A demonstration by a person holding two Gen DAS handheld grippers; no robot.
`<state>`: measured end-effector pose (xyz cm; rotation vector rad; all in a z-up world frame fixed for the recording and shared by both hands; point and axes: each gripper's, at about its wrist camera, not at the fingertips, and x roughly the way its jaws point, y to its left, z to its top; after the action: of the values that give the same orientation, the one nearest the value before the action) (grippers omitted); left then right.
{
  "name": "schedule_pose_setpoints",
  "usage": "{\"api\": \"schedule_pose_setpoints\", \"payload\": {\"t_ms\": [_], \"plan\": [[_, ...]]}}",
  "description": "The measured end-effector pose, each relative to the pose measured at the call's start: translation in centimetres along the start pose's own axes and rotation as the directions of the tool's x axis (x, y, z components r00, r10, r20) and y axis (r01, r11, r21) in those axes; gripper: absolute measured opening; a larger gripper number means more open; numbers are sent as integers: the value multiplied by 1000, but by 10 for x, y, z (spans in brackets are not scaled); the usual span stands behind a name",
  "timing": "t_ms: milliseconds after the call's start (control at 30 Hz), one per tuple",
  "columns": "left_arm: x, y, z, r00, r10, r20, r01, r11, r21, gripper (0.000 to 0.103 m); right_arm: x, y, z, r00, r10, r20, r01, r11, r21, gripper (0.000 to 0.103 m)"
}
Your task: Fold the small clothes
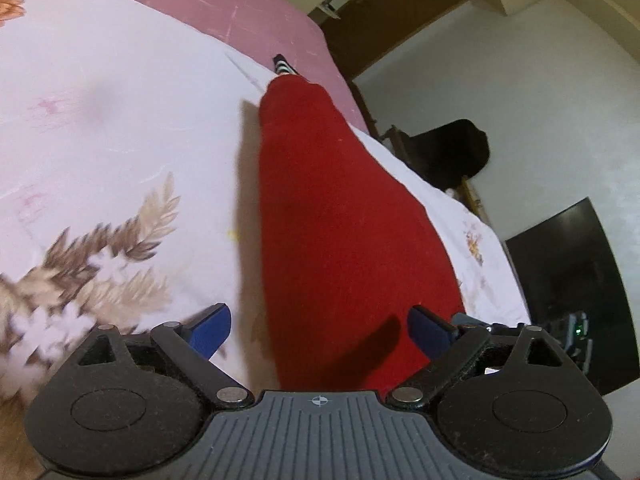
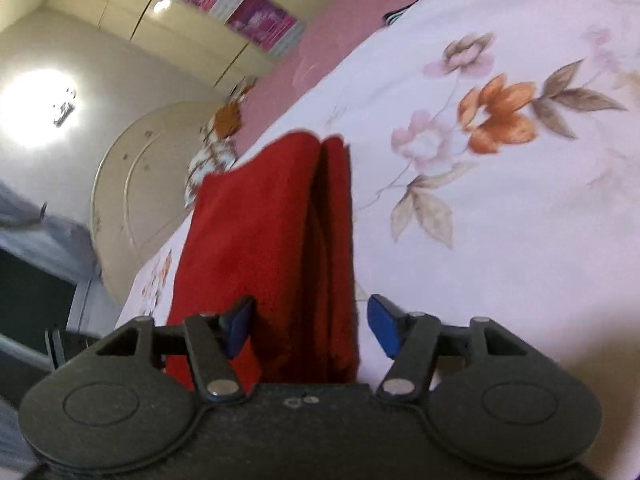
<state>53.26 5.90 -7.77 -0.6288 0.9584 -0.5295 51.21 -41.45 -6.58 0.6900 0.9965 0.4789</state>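
1. The red garment lies lengthwise on the flowered bedsheet, apparently doubled over (two layers show at its far end), likely mid-fold.
2. Left claw and right claw both stand spread, straddling the garment's near end, pinching nothing.
3. Count: one red garment, two claws, one striped item beyond the garment.

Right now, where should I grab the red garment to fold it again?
Probably at the near end of the red garment, where its stacked edges lie between the open right tool. It lies long and narrow on the bedsheet, so pinch all layers together from this end.
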Motion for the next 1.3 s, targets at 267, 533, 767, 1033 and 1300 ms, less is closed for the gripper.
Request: {"api": "schedule_pose_setpoints", "payload": {"t_ms": [267,533,767,1033,1300], "plan": [[33,-29,19,998,57,-12,-55,992,115,84,26,16,3,999,42,-14,-43,998,-51,50],[30,-18,24,1000,16,-17,-14,994,111,75,15,8,11,1000,28,-1,-28,994,-105,65],[25,-17,22,1000,8,-14,-6,992,126,72,33,26,8,999,34,-21,-37,987,-154,49],[30,-62,11,983,172,68,-185,926,329,60,28,64,-9,987,-139,86,160,924,-347,39],[-2,-85,12,978,178,106,-205,905,372,54,19,112,-25,963,-216,163,268,852,-451,35]]}}
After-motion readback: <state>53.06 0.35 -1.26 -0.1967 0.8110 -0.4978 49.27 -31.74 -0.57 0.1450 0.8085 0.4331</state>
